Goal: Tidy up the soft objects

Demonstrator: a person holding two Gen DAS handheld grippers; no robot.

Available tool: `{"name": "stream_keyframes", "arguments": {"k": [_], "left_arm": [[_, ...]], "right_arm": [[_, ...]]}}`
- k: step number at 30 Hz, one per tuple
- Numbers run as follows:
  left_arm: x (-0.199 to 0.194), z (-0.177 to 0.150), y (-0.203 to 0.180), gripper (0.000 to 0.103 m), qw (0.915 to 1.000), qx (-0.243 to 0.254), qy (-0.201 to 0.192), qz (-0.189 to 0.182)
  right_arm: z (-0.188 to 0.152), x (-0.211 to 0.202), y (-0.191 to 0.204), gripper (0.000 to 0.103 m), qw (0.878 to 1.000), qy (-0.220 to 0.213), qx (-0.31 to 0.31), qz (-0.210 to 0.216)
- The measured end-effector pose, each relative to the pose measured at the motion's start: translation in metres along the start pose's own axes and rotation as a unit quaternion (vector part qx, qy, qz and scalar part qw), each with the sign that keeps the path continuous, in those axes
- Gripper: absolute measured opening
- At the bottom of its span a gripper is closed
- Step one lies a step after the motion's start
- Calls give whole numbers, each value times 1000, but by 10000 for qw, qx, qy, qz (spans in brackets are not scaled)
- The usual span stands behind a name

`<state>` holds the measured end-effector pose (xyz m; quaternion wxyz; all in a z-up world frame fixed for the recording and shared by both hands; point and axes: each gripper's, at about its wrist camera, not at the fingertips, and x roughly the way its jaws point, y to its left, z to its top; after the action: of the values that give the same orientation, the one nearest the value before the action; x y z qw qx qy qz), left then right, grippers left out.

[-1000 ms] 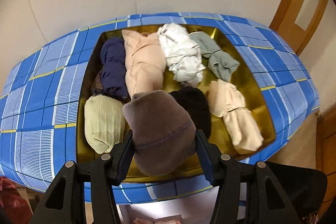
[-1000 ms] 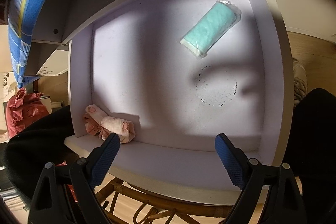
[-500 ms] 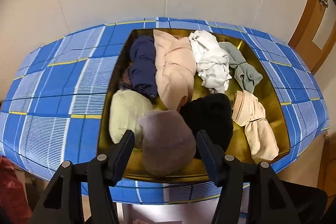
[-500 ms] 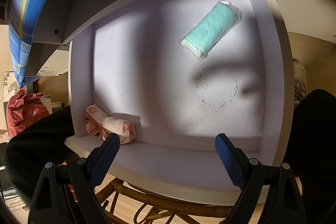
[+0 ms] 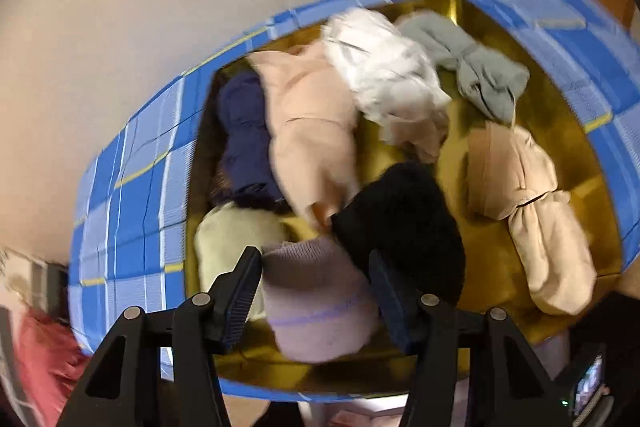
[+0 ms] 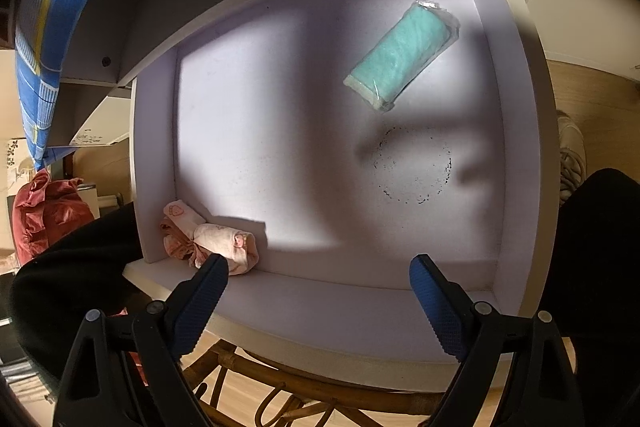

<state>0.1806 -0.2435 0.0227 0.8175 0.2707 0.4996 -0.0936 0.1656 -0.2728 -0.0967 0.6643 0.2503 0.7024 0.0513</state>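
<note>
Currently the left tool [image 5: 314, 293] is gripping the mauve roll [image 5: 320, 303], its long axis lying along the fingers. The right tool [image 6: 318, 279] (wide open, holding nothing) is facing the white drawer [image 6: 514, 131].

Home; sock box [image 5: 472, 15], drawer [image 6: 516, 131]

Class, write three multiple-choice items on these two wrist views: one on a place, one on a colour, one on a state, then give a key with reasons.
1. Where does the teal roll lie?
A. in the white drawer
B. in the gold tray
C. on the floor

2. What colour is the bundle between the left claw fingers?
A. green
B. mauve-grey
C. navy

3. How is the right claw?
A. shut on cloth
B. shut on nothing
C. open

Key: A, drawer walls surround it; B, the mauve-grey bundle sits there; C, its fingers stand wide apart, holding nothing.
</note>
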Motion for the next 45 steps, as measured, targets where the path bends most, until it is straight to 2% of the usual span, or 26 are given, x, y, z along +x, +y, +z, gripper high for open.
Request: {"name": "stream_keyframes", "arguments": {"k": [2,5,6,11,15,18,25,28,30,32,35,38,41,43,45], "left_arm": [[2,7,-10,54,9999,81,-54,-130],[-5,14,-7,55,9935,-237,-260,-1079],[-8,15,-5,55,9921,-314,-307,-1173],[-28,0,15,55,9877,-702,-672,-1222],[-41,-29,36,56,9763,-1159,-990,-1538],[-49,-56,45,56,9700,-1334,-1202,-1641],[-70,-121,50,56,9568,-1292,-1674,-1998],[-70,-149,47,56,9550,-1198,-1756,-2070],[-58,-168,43,56,9555,-1196,-1576,-2190],[-38,-183,36,56,9589,-1216,-1214,-2258],[6,-203,27,56,9611,-1370,-407,-2363],[50,-223,25,56,9552,-1684,404,-2402],[86,-240,33,56,9429,-2146,1059,-2318],[95,-245,43,56,9344,-2503,1145,-2259],[101,-249,58,56,9225,-2907,1144,-2268]], "right_arm": [[0,-1,0,93,10000,-15,7,29],[2,-4,-1,93,10000,-42,23,51],[2,-4,-1,93,10000,-45,26,54],[2,-4,0,93,10000,-48,-11,57],[2,-2,1,93,10000,-18,-27,26],[3,0,0,93,10000,3,-26,-29],[1,7,-2,93,9998,91,-77,-170],[-2,15,6,93,9992,244,-286,-152],[-5,20,13,94,9982,335,-471,-155],[-7,26,22,94,9964,404,-712,-200],[-11,34,36,94,9925,424,-1099,-324],[-13,42,51,94,9869,416,-1510,-393],[-15,53,68,94,9807,436,-1871,-361],[-15,60,78,94,9774,453,-2042,-313],[-13,70,88,94,9747,494,-2162,-269]]}}
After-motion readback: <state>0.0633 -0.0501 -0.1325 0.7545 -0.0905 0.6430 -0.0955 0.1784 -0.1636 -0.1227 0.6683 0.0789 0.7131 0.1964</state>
